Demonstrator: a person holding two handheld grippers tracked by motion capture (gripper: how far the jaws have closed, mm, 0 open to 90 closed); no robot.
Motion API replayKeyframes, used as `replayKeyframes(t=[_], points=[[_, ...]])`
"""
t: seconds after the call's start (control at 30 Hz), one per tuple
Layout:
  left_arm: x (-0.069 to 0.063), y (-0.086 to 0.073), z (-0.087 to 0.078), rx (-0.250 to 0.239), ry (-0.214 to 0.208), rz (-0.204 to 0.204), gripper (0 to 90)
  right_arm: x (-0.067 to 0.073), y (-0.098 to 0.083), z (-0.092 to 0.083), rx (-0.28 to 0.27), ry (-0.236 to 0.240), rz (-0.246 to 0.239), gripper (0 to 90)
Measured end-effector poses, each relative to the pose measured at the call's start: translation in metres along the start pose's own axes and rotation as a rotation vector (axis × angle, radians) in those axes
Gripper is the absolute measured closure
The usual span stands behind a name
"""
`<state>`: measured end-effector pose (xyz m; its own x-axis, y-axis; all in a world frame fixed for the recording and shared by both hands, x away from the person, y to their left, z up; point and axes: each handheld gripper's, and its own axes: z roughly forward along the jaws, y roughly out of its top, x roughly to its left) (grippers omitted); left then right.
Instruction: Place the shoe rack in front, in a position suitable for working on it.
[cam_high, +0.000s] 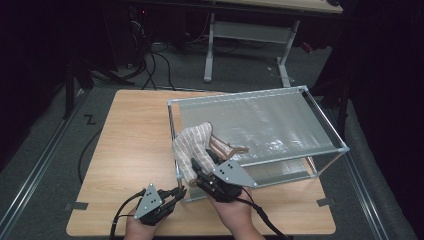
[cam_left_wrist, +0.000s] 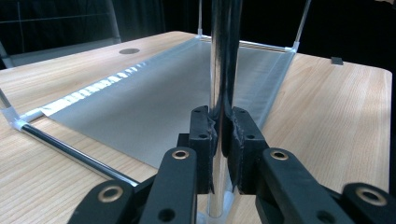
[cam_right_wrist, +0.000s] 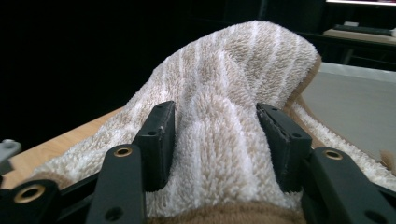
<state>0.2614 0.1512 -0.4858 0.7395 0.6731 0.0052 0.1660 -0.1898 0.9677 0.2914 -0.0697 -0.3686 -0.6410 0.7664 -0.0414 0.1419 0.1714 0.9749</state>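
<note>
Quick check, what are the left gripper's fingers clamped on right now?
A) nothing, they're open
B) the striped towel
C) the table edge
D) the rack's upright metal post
D: in the left gripper view the left gripper has its fingers pressed on both sides of the shiny upright post at the corner of the rack; the striped towel sits between the right gripper fingers instead.

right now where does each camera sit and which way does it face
high view: above the person's side, looking forward and down on the wooden table; both hands and grippers show.
left gripper view: rides the left gripper, facing the silver mesh rack's upright metal post, clamped between its black jaws.
right gripper view: rides the right gripper, facing the beige striped towel.
shared: the high and right gripper views both show the towel.
</note>
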Motion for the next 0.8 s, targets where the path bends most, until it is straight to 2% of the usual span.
replayKeyframes(t=[0.17, 0.37, 0.47, 0.53, 0.73, 0.8], points=[[0.0002, 0.0002, -0.0001, 0.003, 0.000, 0.003, 81.0, 0.0028, 0.0017, 0.0023, 0.010, 0.007, 0.011, 42.6], [0.0001, 0.0001, -0.0002, 0.003, 0.000, 0.004, 81.0, 0.0011, 0.0034, 0.0027, 0.035, 0.023, 0.023, 42.4], [0.0000, 0.0001, 0.0000, 0.001, 0.000, 0.002, 81.0, -0.0012, 0.0035, 0.0034, 0.045, 0.050, 0.035, 43.6], [0.0000, 0.0001, -0.0001, 0.001, 0.000, 0.001, 81.0, -0.0019, 0.0043, 0.0037, 0.052, 0.061, 0.035, 46.2], [0.0001, 0.0002, -0.0002, 0.003, 0.000, 0.004, 81.0, 0.0030, 0.0051, 0.0031, 0.047, 0.089, -0.008, 65.6], [0.0002, 0.0003, -0.0002, 0.004, -0.001, 0.004, 81.0, 0.0036, 0.0053, 0.0028, 0.041, 0.095, -0.018, 69.4]])
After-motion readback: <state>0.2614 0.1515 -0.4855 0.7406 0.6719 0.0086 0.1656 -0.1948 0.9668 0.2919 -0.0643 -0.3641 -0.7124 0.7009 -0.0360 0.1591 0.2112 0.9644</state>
